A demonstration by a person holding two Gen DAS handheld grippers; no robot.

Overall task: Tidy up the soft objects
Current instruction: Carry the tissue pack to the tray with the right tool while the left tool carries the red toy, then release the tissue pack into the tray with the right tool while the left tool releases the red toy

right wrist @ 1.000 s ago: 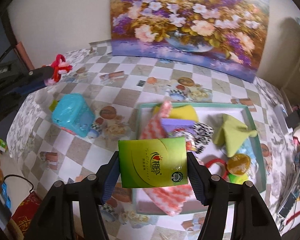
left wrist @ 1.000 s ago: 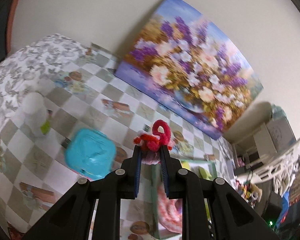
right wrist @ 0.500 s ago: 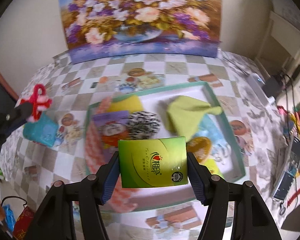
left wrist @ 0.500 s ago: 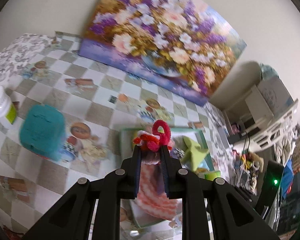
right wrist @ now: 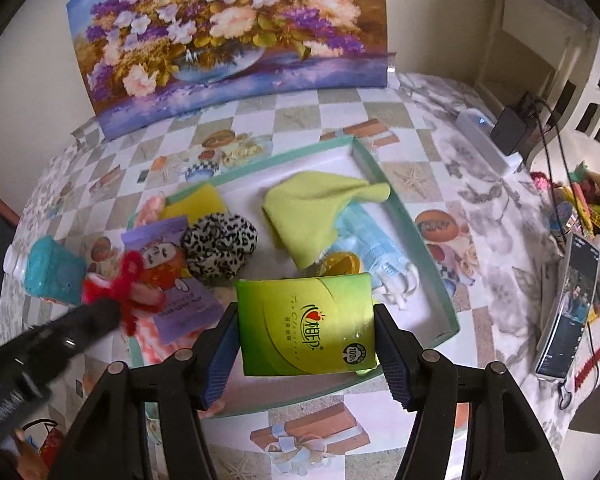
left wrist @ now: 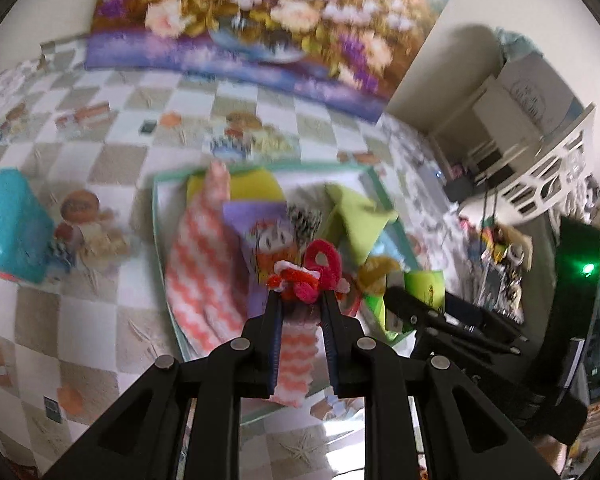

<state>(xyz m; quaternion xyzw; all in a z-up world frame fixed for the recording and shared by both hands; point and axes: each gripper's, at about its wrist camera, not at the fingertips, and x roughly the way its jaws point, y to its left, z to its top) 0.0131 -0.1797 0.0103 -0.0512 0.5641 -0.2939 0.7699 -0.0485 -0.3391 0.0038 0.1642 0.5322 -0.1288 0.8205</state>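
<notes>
While the tray (right wrist: 400,216) holds cloths, left tongs (left wrist: 300,300) pinch a red toy (left wrist: 312,270) — right tongs (right wrist: 306,320) clamp a tissue pack (right wrist: 306,320).

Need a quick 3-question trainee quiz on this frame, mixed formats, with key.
1. True or false: the right tool holds a green tissue pack.
2. Multiple choice: what does the left tool grip? A) leopard-print scrunchie B) red fuzzy pipe-cleaner toy C) yellow cloth
3. Fill in: the lime-green cloth lies inside the teal-rimmed ____.

Key: 1 true. 2 B, the red fuzzy pipe-cleaner toy; the leopard-print scrunchie lies in the tray. 3 tray.
</notes>
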